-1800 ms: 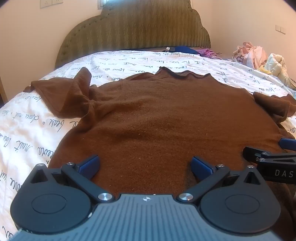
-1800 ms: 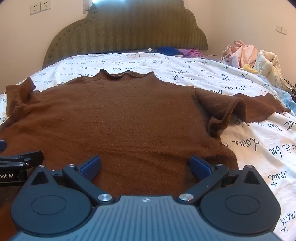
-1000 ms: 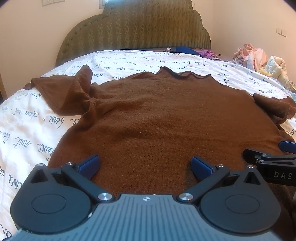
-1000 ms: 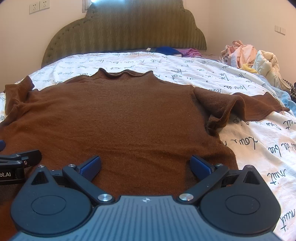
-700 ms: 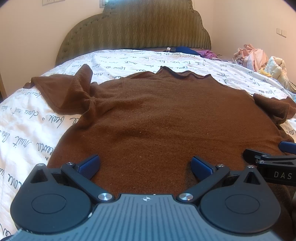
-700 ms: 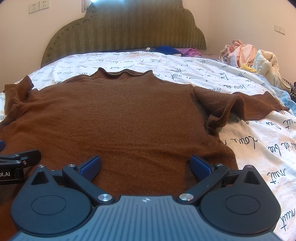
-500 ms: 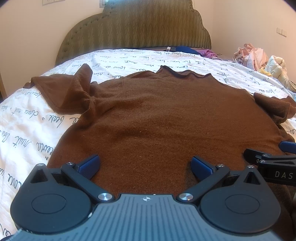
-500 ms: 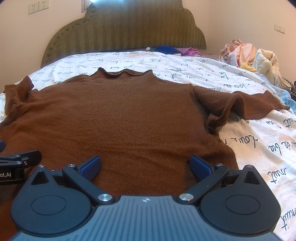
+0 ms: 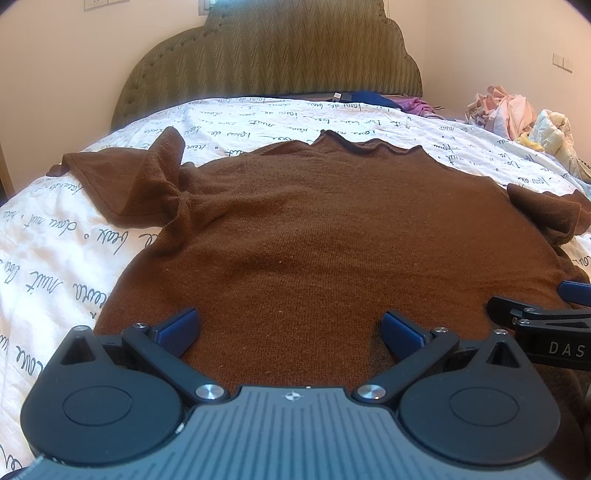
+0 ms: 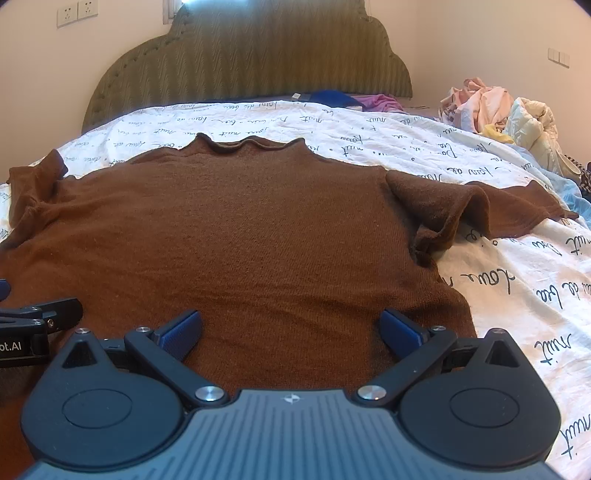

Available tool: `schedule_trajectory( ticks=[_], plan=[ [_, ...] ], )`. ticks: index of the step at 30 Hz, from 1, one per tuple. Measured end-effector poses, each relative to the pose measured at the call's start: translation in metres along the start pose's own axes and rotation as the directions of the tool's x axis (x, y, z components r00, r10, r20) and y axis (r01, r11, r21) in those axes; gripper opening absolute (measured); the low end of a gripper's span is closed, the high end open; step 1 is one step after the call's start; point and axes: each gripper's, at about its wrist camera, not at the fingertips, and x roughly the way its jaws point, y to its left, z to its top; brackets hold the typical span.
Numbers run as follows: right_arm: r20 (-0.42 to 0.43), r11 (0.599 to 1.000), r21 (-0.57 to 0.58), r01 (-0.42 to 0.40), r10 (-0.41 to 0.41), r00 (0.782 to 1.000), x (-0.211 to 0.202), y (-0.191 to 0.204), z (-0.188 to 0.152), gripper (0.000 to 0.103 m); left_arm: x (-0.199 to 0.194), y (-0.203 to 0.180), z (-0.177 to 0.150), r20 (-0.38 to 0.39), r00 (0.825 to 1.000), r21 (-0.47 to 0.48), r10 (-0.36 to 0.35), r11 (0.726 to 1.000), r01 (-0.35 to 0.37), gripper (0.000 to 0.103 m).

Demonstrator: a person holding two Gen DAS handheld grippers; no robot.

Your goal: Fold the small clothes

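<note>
A brown short-sleeved knit top (image 9: 325, 236) (image 10: 236, 236) lies spread flat on the bed, collar pointing away toward the headboard. Its left sleeve (image 9: 129, 184) is bunched and partly folded up; its right sleeve (image 10: 472, 210) is rumpled with a raised fold. My left gripper (image 9: 290, 326) hovers open over the hem on the left side, nothing between its blue pads. My right gripper (image 10: 290, 326) is open over the hem on the right side. Each gripper shows at the other view's edge: the right gripper (image 9: 543, 325), the left gripper (image 10: 33, 321).
The bed has a white sheet (image 10: 517, 288) with black script print and an olive padded headboard (image 9: 273, 59). Blue and purple clothes (image 10: 354, 99) lie near the headboard. A heap of pink and pale clothes (image 10: 506, 110) sits at the right. Wall sockets (image 10: 77, 13) are at upper left.
Both views have shifted only slightly; the grippers stay open over the hem and the top has not moved.
</note>
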Motion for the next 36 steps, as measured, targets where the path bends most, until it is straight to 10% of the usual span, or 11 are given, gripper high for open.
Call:
schedule_trajectory(
  ticks=[36],
  plan=[
    [-0.011, 1.000, 0.003, -0.003, 0.003, 1.000, 0.0018, 0.0003, 0.0009, 0.103, 0.0034, 0.0013, 0.0006, 0.000, 1.000, -0.005, 0.002, 1.000, -0.002, 0.103]
  ],
)
